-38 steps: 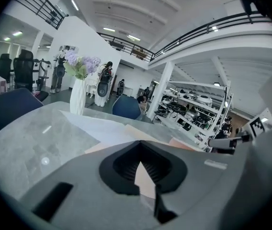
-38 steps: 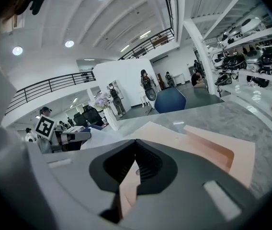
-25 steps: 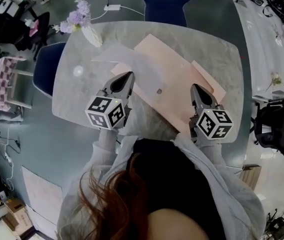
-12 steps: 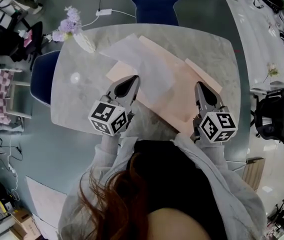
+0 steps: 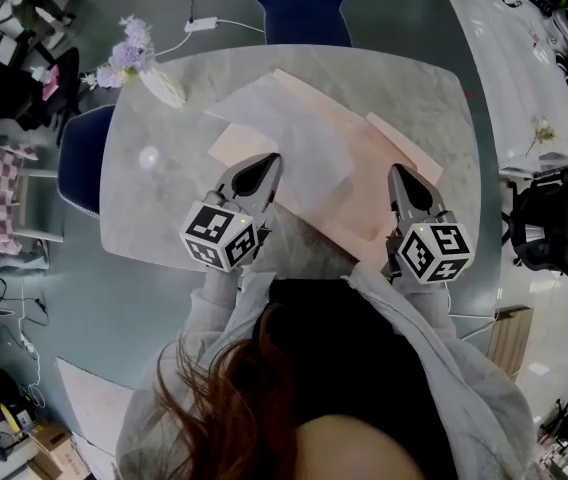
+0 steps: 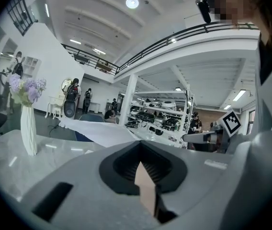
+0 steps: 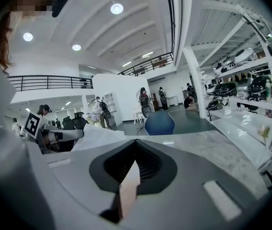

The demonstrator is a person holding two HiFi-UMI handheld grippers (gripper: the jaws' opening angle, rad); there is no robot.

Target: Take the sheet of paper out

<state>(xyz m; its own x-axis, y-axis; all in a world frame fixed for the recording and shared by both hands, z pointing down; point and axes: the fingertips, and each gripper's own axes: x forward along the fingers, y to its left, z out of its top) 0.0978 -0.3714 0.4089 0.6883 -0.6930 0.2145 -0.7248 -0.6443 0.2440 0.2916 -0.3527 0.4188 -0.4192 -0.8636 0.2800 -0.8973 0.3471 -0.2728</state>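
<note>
On the marble table [image 5: 164,203], flower vase [image 5: 154,78] at its corner, blue chair [image 5: 302,3] beyond, my left gripper [image 5: 266,160] and right gripper [image 5: 397,172] each pinch the pink folder [image 5: 359,173].

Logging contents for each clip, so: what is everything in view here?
table: one, grey marble, centre
folder: one, peach, on the table
sheet of paper: one, white, lying across the folder's far left part
vase of flowers: one, white with purple blooms, table's far left corner
chairs: two, blue, one beyond the table, one at its left
left claw: one, grey, shut on the folder's near left edge
right claw: one, grey, shut on the folder's near right edge
</note>
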